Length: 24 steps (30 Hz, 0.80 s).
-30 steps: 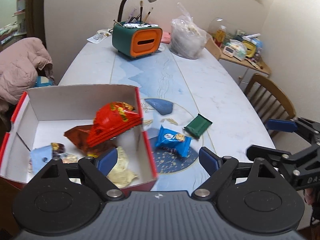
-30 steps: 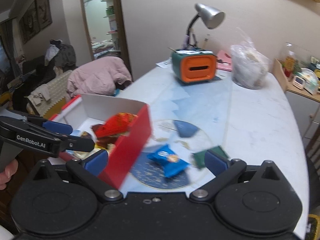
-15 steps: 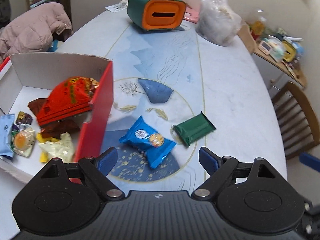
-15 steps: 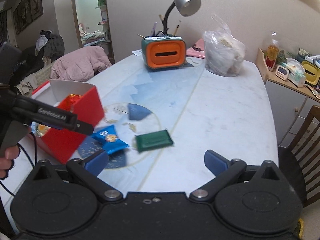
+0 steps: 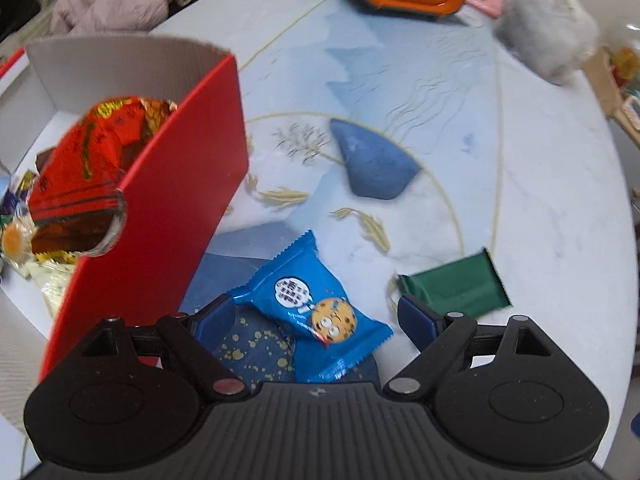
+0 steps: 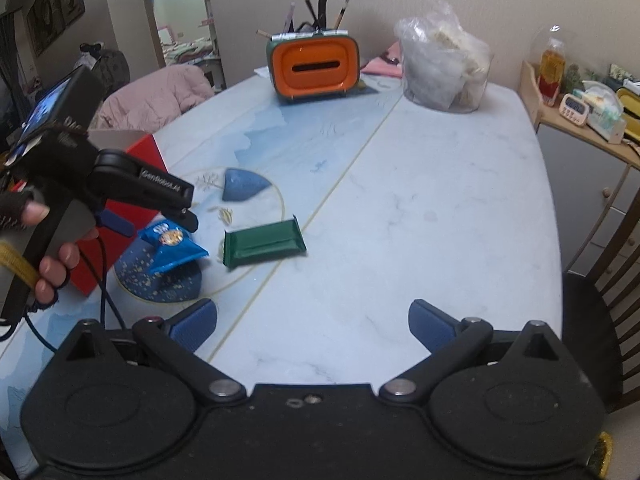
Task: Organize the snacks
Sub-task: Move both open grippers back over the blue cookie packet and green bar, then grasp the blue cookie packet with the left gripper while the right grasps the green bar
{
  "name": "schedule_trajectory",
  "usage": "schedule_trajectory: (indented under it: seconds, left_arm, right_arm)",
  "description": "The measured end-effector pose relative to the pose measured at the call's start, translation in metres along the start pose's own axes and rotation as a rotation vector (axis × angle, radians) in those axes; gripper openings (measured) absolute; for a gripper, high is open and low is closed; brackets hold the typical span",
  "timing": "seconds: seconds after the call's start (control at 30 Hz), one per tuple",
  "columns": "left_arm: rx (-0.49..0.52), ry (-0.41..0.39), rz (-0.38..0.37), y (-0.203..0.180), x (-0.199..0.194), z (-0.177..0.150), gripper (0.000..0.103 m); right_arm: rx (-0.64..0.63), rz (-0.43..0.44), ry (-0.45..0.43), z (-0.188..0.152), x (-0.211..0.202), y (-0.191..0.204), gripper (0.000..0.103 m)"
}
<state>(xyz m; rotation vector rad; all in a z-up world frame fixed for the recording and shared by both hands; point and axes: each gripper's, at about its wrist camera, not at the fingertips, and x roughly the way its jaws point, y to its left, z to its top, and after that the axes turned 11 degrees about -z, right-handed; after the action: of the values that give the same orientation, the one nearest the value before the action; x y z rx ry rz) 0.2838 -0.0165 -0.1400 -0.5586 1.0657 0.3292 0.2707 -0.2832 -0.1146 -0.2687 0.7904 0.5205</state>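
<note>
Blue cookie packet [image 5: 316, 312] lies on the desk [image 5: 540, 208], just beside the red box [image 5: 168, 216]; green packet [image 5: 454, 286] near it on the far side. Your left gripper [image 5: 316, 318] is over the blue packet, fingers [image 5: 212, 322] released, straddling it without contact. Your right gripper [image 6: 312, 326] is over bare desk, fingers released, holding nothing. Box already contains several snacks [image 5: 80, 168].

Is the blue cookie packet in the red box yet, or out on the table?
Out. The blue cookie packet lies on the table beside the red box, between the open left gripper's fingers.
</note>
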Motion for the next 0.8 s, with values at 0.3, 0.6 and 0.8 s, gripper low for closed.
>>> schedule_trajectory:
  seconds: [0.3,0.6,0.8]
  left_arm:
    - [-0.054,0.021,0.057,0.006,0.023,0.006,0.088]
    - [-0.064,0.019,0.059,0.010,0.027,0.005,0.079]
    - [-0.068,0.006,0.042,0.017,0.019,0.002,0.058]
  right_arm:
    - [-0.079,0.056,0.026,0.014,0.052,0.016,0.103]
    - [-0.158,0.092,0.016,0.033,0.108,0.042,0.103]
    - [-0.198,0.108,0.018,0.042,0.134,0.060,0.103]
